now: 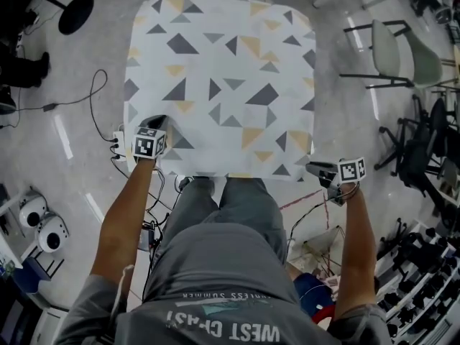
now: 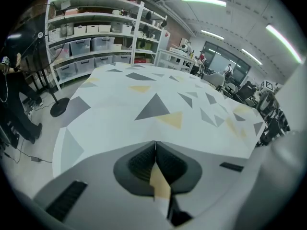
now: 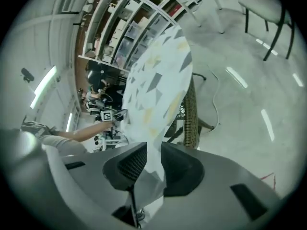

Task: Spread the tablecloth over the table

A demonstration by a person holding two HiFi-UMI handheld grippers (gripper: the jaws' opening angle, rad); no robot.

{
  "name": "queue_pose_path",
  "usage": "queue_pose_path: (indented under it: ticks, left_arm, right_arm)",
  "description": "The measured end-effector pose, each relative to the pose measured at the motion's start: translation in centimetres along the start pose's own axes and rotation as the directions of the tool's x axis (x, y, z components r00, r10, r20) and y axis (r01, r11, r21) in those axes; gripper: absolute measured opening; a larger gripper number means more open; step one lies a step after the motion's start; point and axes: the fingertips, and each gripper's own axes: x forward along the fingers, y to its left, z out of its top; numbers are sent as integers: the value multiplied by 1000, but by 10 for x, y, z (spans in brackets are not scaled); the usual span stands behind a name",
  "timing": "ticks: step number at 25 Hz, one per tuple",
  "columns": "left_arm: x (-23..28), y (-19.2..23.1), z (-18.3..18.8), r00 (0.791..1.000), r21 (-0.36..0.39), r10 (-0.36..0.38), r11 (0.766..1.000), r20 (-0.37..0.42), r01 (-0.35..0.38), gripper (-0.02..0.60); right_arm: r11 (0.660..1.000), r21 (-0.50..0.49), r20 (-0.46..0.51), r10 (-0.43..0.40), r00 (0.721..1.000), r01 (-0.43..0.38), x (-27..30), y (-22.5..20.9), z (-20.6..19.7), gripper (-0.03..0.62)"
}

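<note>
The white tablecloth [image 1: 223,85] with grey and yellow triangles lies flat over the whole table top. My left gripper [image 1: 157,122] is at its near left corner. In the left gripper view that gripper [image 2: 156,150] is shut on the cloth's [image 2: 158,95] edge, with a yellow patch pinched between the pads. My right gripper [image 1: 318,169] is at the near right corner, just off the table. In the right gripper view the cloth's [image 3: 158,85] corner runs down between the jaws of this gripper [image 3: 153,162], which stand a little apart and close on the bunched fabric.
Chairs [image 1: 395,56] stand to the right of the table. A black round stand base [image 1: 75,13] sits at the far left, with cables [image 1: 93,99] and a power strip [image 1: 118,146] on the floor beside it. Storage shelves [image 2: 96,37] line the wall. The table's wicker base [image 3: 192,114] shows under the cloth.
</note>
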Motion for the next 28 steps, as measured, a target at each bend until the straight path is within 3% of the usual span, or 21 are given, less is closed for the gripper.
queue_pose_path:
  ticks: [2,5,6,9,13,17,20,23,28]
  left_arm:
    - [-1,1,-1,1000,-4,4,1000,5,-4,0]
    - [-1,-1,-1,1000,-17,7,1000,2,-7,0]
    - [-2,-3,0,1000,-17,4,1000,0,-4,0]
    - [-9,-14,12,999,-11,-10,1000,32,10,0]
    - [-37,-43,50,986,8,-47,999,158,46,0]
    - [-87,-84,101,945,91,-126,990,302,103,0]
    - [-137,-105,139,903,170,-183,977,389,125,0]
    - [-194,-115,172,855,226,-218,966,470,122,0]
    - [-287,-135,219,770,317,-269,944,578,92,0]
  right_arm:
    - [998,-40,-100,-45,994,41,-12,0,-10,109]
    - [959,-123,-251,-277,927,254,-23,-42,-35,104]
    - [949,-124,-250,-314,916,292,-22,-50,-37,101]
    - [949,-104,-169,-312,935,298,-5,-39,-28,84]
    - [924,-232,-44,-322,946,304,33,16,-3,28]
    - [864,-408,162,-250,955,295,62,117,35,9]
    - [793,-534,298,-148,943,293,72,208,65,9]
    - [713,-620,425,-46,904,327,63,296,91,9]
    - [564,-715,579,147,802,413,20,441,112,11]
